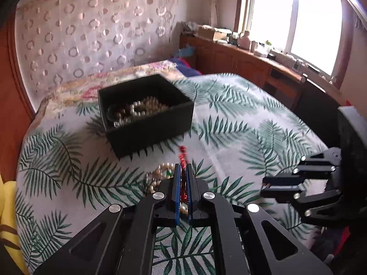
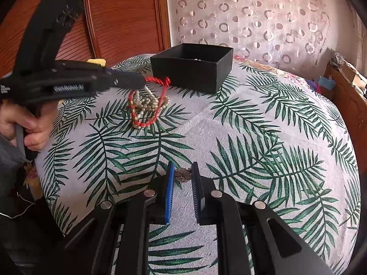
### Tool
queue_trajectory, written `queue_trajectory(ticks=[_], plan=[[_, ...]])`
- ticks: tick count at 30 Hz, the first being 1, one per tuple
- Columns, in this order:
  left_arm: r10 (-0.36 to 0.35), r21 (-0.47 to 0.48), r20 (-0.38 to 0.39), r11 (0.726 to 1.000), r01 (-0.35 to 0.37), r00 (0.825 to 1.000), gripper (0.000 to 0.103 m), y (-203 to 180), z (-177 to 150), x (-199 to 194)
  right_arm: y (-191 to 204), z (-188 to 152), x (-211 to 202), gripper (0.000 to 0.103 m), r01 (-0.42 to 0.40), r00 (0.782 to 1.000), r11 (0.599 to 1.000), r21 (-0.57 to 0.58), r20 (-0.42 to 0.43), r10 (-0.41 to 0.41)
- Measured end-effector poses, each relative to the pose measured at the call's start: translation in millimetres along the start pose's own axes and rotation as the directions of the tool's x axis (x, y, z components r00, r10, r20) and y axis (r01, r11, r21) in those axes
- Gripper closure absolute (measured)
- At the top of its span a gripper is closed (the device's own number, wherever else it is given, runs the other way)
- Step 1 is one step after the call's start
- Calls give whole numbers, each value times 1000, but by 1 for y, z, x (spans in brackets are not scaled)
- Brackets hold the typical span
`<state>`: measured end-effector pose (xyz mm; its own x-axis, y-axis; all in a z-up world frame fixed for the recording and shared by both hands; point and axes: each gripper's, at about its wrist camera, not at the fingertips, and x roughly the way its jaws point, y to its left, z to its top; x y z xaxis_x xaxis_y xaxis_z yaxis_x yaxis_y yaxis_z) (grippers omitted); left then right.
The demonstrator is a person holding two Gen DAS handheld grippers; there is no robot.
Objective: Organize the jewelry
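A black open box (image 1: 146, 114) stands on the leaf-print cloth and holds pearl and bead jewelry (image 1: 135, 111); it also shows in the right wrist view (image 2: 192, 65). My left gripper (image 1: 182, 169) is shut on a red twisted cord necklace (image 1: 182, 154), lifting it off a pile of pearl strands (image 2: 146, 107) just in front of the box. The cord (image 2: 158, 81) also shows in the right wrist view, pinched at the left gripper's tip (image 2: 143, 81). My right gripper (image 2: 182, 171) is open, its fingers on either side of a small dark flower-shaped piece (image 2: 182, 174) on the cloth.
The leaf-print cloth (image 2: 263, 137) covers a bed-like surface. A wooden headboard (image 2: 119, 16) and patterned curtain (image 2: 252, 18) stand behind. A wooden cabinet (image 1: 240, 59) with clutter runs under the window at right. A yellow object (image 1: 9, 206) lies at the left edge.
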<state>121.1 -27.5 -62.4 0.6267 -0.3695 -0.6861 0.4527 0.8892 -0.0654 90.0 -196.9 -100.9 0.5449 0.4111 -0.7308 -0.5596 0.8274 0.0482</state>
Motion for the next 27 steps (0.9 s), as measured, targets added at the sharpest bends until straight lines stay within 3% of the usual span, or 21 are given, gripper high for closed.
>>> queue_trajectory(ticks=[19,27], plan=[[1,-34,126,999,3,992,99,13,58,-24,-17,44,-26,87,34,994,999,-10,100,-33],[5,-34,100,999,-2,995,99,16,65,-22,-21,52,-21,87,40,994,999,-8,104,-39]])
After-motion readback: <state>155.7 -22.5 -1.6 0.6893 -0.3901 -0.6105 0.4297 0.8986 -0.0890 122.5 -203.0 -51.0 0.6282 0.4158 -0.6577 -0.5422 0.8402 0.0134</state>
